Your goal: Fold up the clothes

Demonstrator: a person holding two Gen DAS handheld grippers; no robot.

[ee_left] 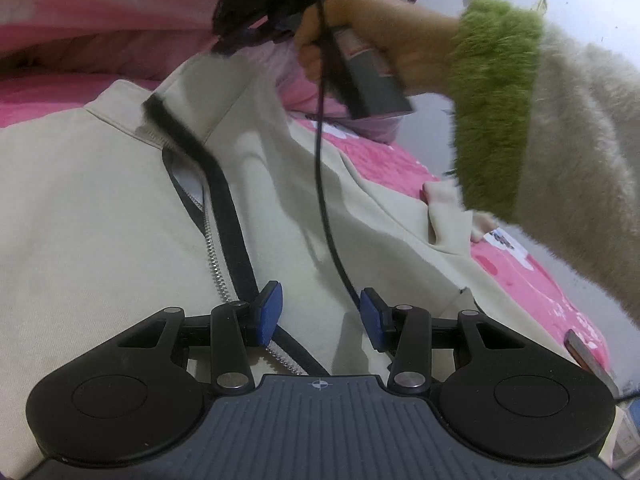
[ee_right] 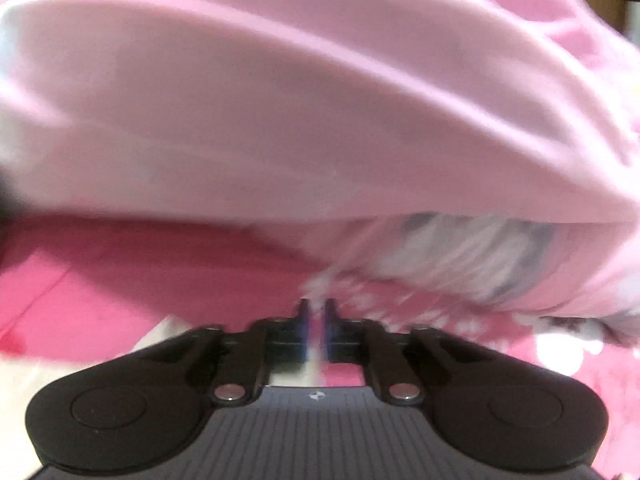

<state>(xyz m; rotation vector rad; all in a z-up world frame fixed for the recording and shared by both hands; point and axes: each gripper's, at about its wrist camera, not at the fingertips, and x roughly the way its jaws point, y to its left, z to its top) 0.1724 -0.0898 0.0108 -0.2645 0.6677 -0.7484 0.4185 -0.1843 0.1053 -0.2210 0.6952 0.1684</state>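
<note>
Left gripper (ee_left: 321,312) hangs spread over the cream zip jacket (ee_left: 100,220) on the pink bedding (ee_left: 520,276), likely to pin it, while beyond it the right gripper (ee_right: 319,322), pressed nearly together, seems to pinch and lift the collar-side flap for a fold.

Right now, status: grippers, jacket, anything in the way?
Left gripper open over jacket. Right gripper near shut; blur hides any hold. Collar side lifted at its tip. Cable hangs across jacket.
</note>
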